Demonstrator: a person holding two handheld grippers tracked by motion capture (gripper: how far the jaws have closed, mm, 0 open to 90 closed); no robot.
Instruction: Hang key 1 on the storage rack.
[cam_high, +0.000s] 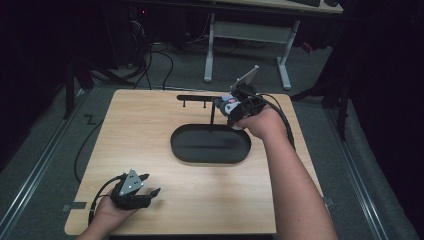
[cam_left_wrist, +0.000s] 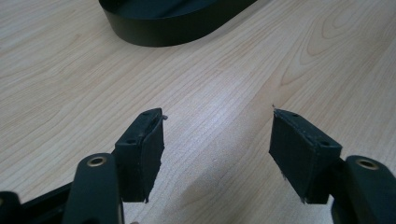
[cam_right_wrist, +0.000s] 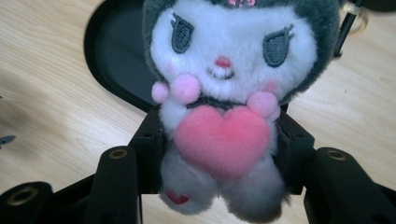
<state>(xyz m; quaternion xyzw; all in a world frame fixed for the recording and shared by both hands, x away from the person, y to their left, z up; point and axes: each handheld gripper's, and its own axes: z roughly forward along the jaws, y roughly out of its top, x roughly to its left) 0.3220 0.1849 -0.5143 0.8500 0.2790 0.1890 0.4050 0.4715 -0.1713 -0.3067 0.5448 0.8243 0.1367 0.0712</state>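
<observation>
One black tray (cam_high: 210, 144) lies empty; right hand-held gripper (cam_right_wrist: 219, 140) clamps plush toy (cam_right_wrist: 224, 84), left (cam_left_wrist: 217, 149) gapes.

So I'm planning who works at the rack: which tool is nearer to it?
Right. The right tool, shut on the plush, is up against the rack. The left tool sits open by the table's near edge, beyond the tray.

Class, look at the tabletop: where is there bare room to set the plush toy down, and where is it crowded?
Bare wood lies left of the black oval tray, and between the tray and the left hand-held gripper. Crowded: the far right, where the right hand-held gripper holds the plush toy by the black rack.
</observation>
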